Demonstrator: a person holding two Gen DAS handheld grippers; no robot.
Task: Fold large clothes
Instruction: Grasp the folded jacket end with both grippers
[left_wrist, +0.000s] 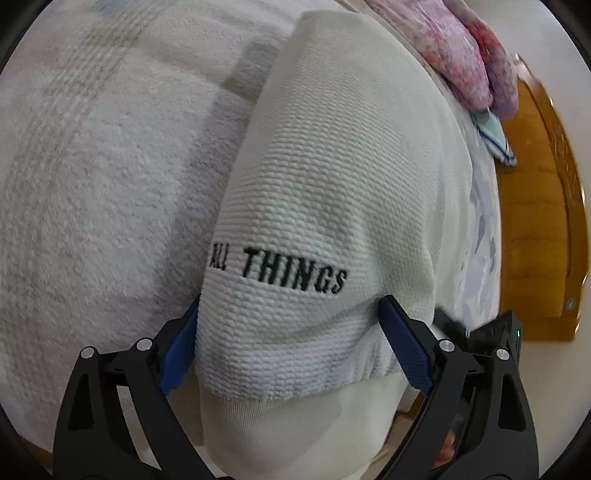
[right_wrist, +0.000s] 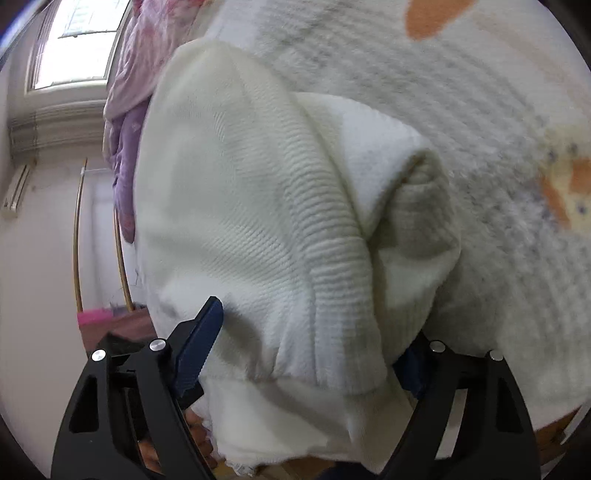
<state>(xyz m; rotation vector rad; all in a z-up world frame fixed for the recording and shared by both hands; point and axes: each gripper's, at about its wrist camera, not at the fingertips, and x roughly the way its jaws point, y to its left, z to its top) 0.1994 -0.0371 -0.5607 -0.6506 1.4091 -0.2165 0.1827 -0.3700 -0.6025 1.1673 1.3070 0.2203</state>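
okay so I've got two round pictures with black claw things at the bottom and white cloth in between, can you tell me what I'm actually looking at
These are handheld tools, not a robot: a person holds a two-finger gripper in each hand, each with a wide-angle camera looking along its fingers. One picture is from the left gripper, one from the right gripper. Both stand wide open around a folded white knit sweater, lettered "ALL THINGS", which lies on a fuzzy white blanket. Whether the blue pads press the sweater is unclear. Pink floral bedding lies behind.
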